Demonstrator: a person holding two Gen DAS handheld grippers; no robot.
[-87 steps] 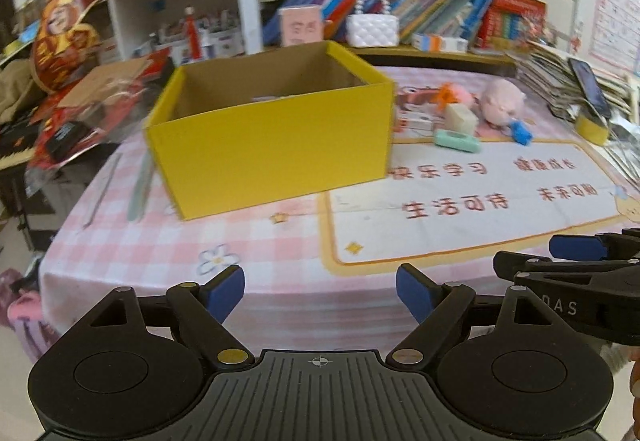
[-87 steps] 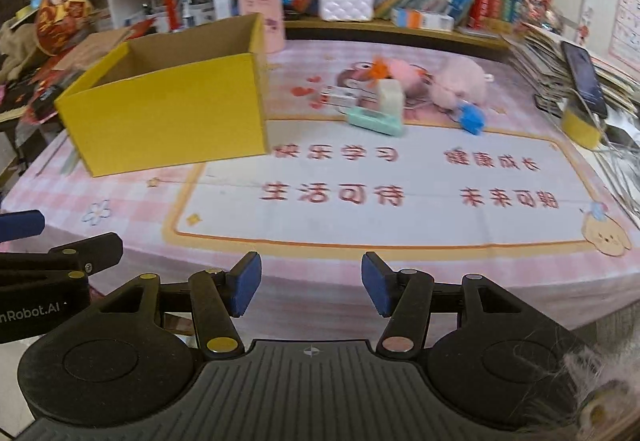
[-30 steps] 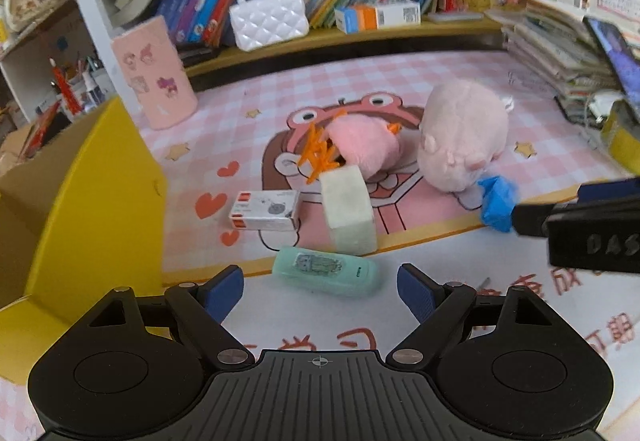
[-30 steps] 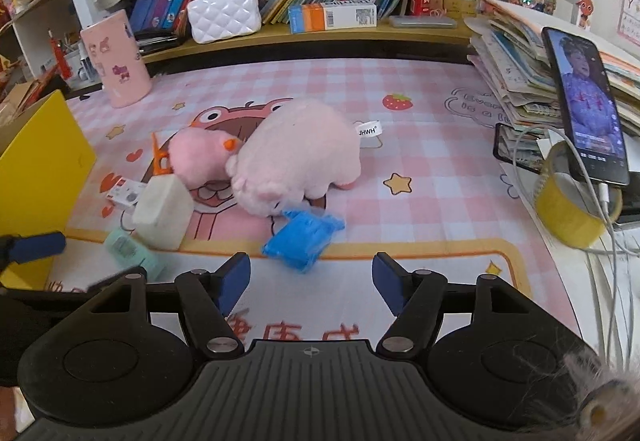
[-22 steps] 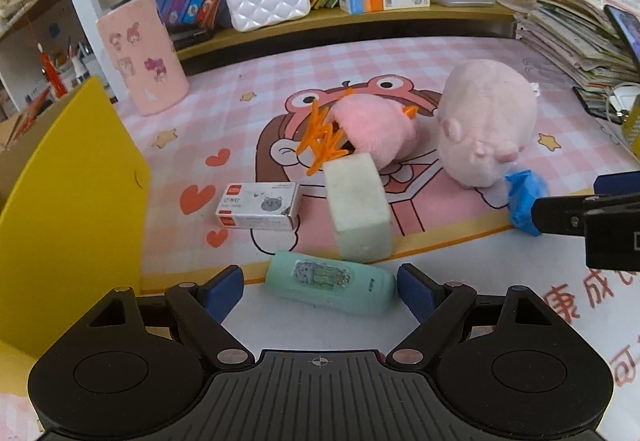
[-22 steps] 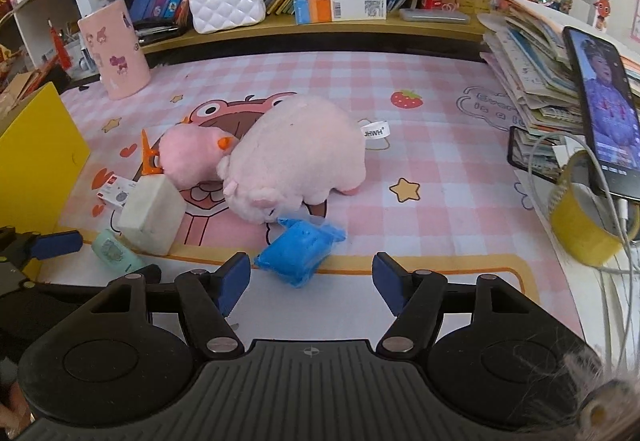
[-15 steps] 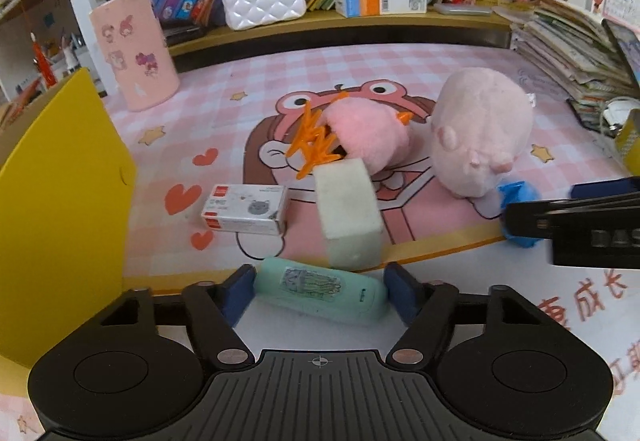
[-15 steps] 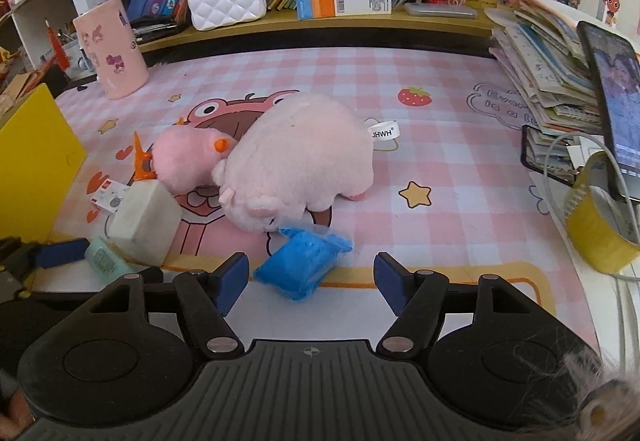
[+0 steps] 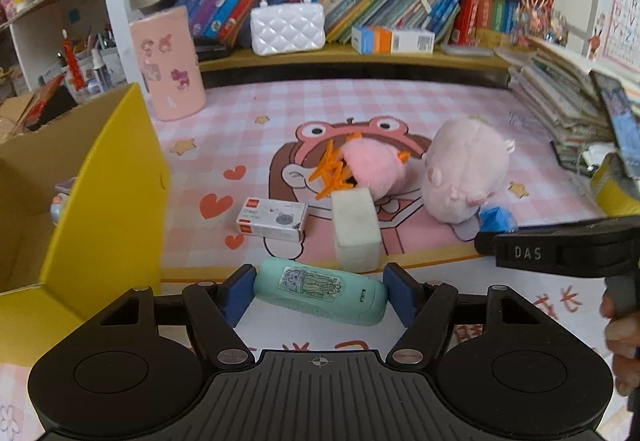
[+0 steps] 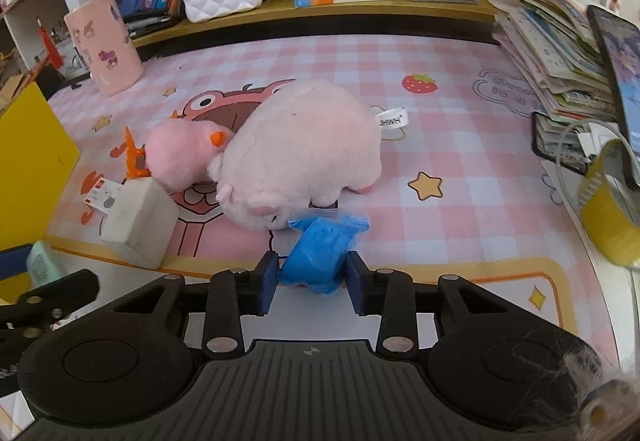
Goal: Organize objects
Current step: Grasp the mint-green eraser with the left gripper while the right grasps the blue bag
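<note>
My left gripper [image 9: 318,291] is shut on a mint green case [image 9: 312,283], one blue pad pressed on each end, just right of the open yellow box [image 9: 108,201]. In the right wrist view my right gripper [image 10: 312,279] has its jaws closing on a blue plastic bag [image 10: 320,245], and the pads press its sides. The bag lies against the snout of a big pink plush pig [image 10: 304,161]. A smaller pink plush [image 10: 176,155] with orange legs, a white block [image 10: 138,225] and a small white-and-red box [image 9: 272,219] lie between pig and box.
A pink cup [image 9: 168,65] and a white quilted purse [image 9: 286,27] stand at the back by the bookshelf. On the right are a stack of books [image 9: 560,97], a propped phone [image 10: 616,61] and a yellow tape roll [image 10: 608,221]. A hand [image 9: 624,337] holds the right gripper.
The left jaws narrowed from wide open onto the ends of the mint case. The right gripper came forward and down to the blue bag and its jaws closed on it.
</note>
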